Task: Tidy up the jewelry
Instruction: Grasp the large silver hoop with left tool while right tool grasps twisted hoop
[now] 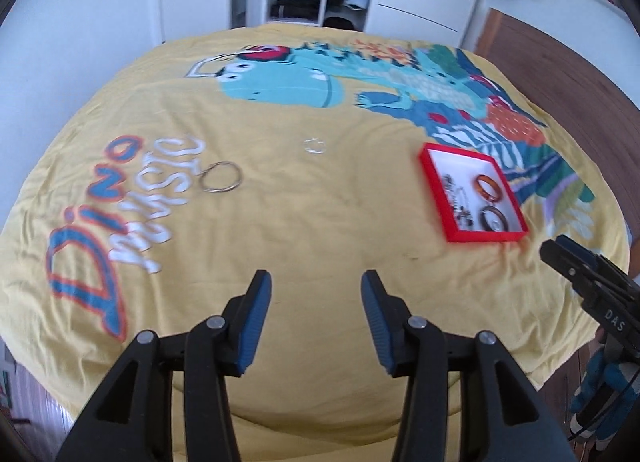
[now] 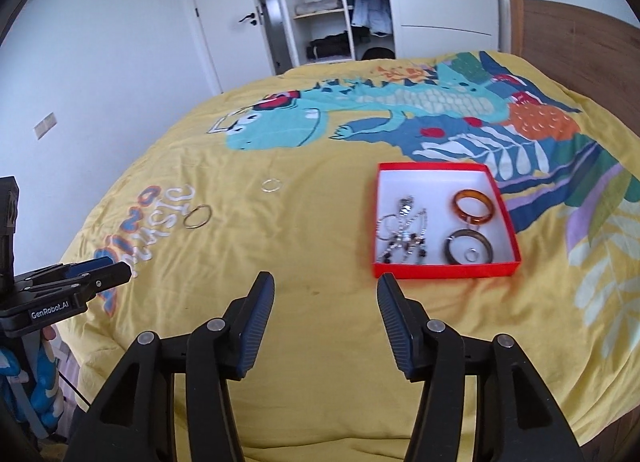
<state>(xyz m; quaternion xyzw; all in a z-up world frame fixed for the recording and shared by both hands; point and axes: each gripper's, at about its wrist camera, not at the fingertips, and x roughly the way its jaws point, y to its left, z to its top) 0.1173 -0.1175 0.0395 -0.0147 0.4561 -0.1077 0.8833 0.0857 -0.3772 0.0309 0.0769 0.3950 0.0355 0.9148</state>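
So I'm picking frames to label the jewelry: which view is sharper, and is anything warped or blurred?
Right wrist view is sharper: the red box, amber bangle and silver hoop read crisply. Left wrist view is motion-blurred, smearing the box's contents. Both views bow the yellow bedspread and darken at the corners, fisheye-style; light is soft, no glare.

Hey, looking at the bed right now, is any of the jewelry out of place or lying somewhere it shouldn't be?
Yes. Two pieces lie loose on the yellow bedspread, outside the red box: a metal bangle by the printed lettering and a small thin ring farther back. Everything else sits inside the box.
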